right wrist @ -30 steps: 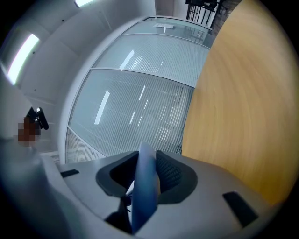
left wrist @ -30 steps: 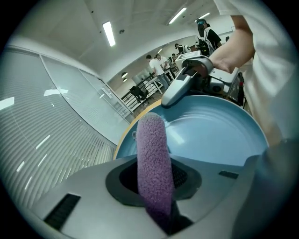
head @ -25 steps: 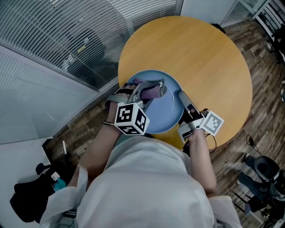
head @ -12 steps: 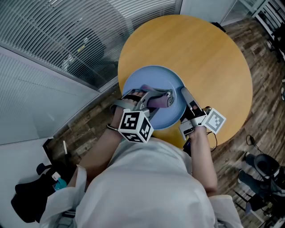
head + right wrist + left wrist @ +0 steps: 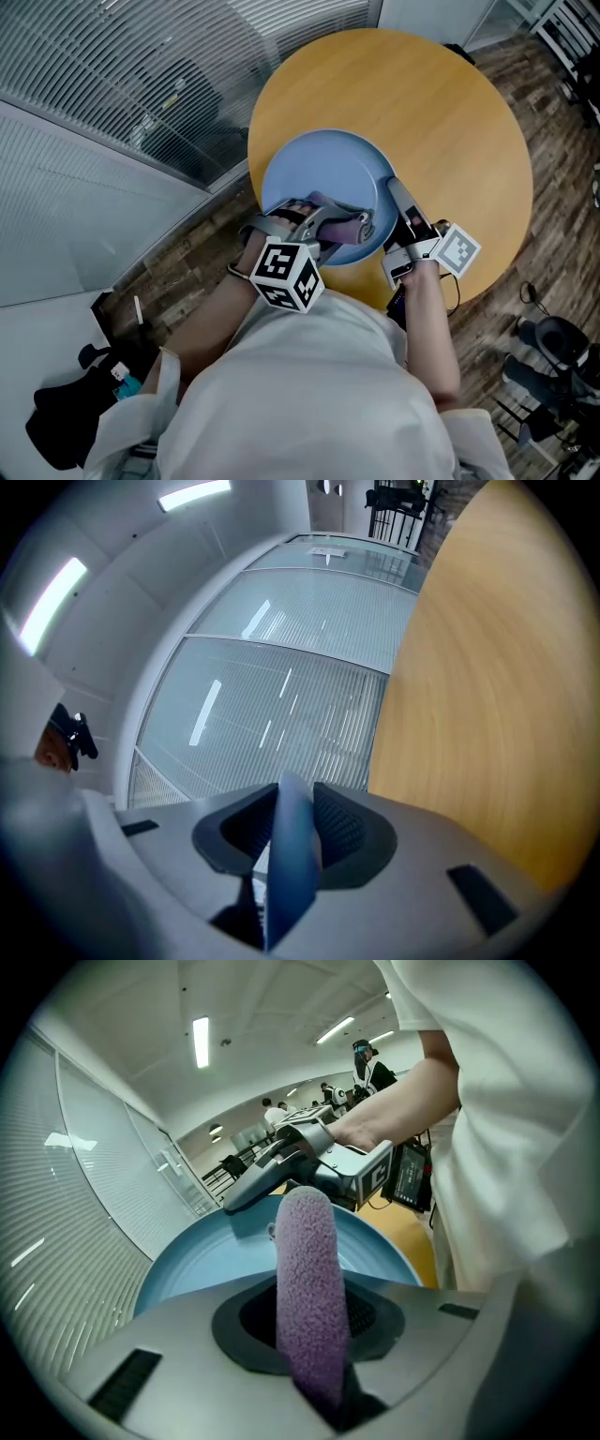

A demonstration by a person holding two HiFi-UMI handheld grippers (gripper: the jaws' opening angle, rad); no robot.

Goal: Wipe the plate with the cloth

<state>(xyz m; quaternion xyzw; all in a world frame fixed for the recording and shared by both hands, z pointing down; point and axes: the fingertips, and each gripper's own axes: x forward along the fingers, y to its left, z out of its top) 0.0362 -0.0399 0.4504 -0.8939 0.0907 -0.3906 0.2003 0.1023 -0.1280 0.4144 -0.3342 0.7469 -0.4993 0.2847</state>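
A round light-blue plate (image 5: 319, 178) hangs over the near-left edge of the wooden table (image 5: 450, 122). My right gripper (image 5: 390, 195) is shut on its right rim; in the right gripper view the plate's edge (image 5: 292, 850) stands thin between the jaws. My left gripper (image 5: 354, 223) is shut on a folded purple cloth (image 5: 339, 227), which is pressed on the plate's near part. In the left gripper view the cloth (image 5: 307, 1288) sticks out from the jaws over the plate (image 5: 211, 1265), with the right gripper (image 5: 281, 1162) beyond it.
A glass wall with blinds (image 5: 141, 84) runs along the left. Dark wood floor (image 5: 553, 141) surrounds the table. A black bag (image 5: 66, 422) lies at lower left and a chair base (image 5: 553, 375) at lower right. People stand far off in the left gripper view.
My left gripper has dragged the cloth across the plate toward its near-right rim. The plate and right gripper have shifted a little farther onto the table.
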